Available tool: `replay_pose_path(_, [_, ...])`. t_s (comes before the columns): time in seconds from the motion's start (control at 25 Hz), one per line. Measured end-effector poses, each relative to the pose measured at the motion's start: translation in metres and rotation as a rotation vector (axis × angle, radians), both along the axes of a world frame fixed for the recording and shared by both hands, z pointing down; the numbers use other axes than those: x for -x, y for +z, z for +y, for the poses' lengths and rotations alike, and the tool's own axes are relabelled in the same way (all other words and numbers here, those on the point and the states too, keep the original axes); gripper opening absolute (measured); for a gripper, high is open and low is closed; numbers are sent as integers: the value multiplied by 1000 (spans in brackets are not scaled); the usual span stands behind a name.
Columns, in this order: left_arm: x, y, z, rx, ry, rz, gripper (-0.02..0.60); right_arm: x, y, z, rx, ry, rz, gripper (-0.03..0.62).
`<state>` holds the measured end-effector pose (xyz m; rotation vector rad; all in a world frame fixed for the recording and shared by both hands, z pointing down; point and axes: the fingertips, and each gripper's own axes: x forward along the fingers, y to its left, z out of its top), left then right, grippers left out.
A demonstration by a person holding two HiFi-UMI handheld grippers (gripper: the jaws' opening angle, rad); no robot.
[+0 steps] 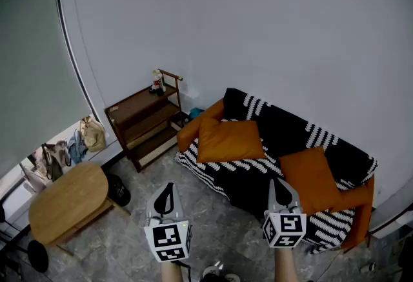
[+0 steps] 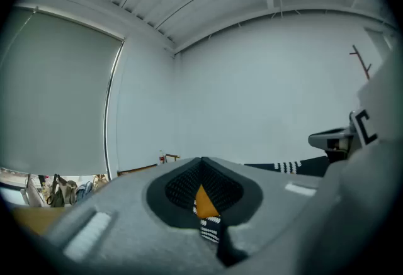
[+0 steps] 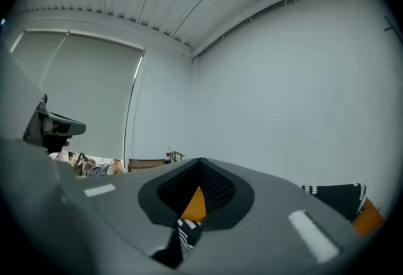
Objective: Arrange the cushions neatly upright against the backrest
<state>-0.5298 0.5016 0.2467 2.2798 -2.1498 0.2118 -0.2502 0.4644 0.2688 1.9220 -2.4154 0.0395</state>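
Observation:
A sofa [image 1: 258, 177] under a black-and-white striped throw stands against the white wall. Two orange cushions lie flat on its seat: one [image 1: 229, 140] at the left end, one [image 1: 313, 177] toward the right. Both grippers hang in the air in front of the sofa, apart from it. My left gripper [image 1: 166, 195] is shut with nothing held. My right gripper [image 1: 282, 191] is shut and empty too. In the left gripper view a sliver of orange cushion [image 2: 203, 202] shows through the jaw notch; in the right gripper view an orange cushion [image 3: 194, 204] shows the same way.
A dark wooden shelf unit [image 1: 145, 120] stands left of the sofa with a small figure [image 1: 156, 82] on top. An oval wooden table [image 1: 68, 200] is at lower left, bags [image 1: 64, 150] behind it by the window blind. Grey tiled floor [image 1: 219, 235] lies between me and the sofa.

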Motion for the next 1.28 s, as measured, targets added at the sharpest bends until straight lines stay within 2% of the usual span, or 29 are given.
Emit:
replay_pose_path(0.52, [7, 6, -26, 9, 14, 0, 5, 2, 4, -21, 8, 12, 9, 9])
replay_pose_path(0.72, [17, 14, -42, 24, 28, 11, 5, 5, 8, -33, 9, 35, -20, 9])
replay_pose_path(0.8, [21, 21, -47, 36, 40, 21, 5, 10, 12, -37, 18, 27, -27, 15])
replay_pose_path(0.84, [23, 24, -49, 42, 45, 25, 6, 13, 15, -38, 25, 20, -29, 43])
replay_pose_path(0.92, [26, 29, -54, 53, 54, 25, 77, 17, 21, -40, 43, 12, -25, 110])
replay_pose_path(1.04, [29, 37, -61, 65, 58, 32, 158, 16, 31, -45, 69, 19, -23, 160])
replay_pose_path(1.28, [32, 54, -93, 89, 61, 43, 186, 17, 47, -76, 100, 26, -17, 192])
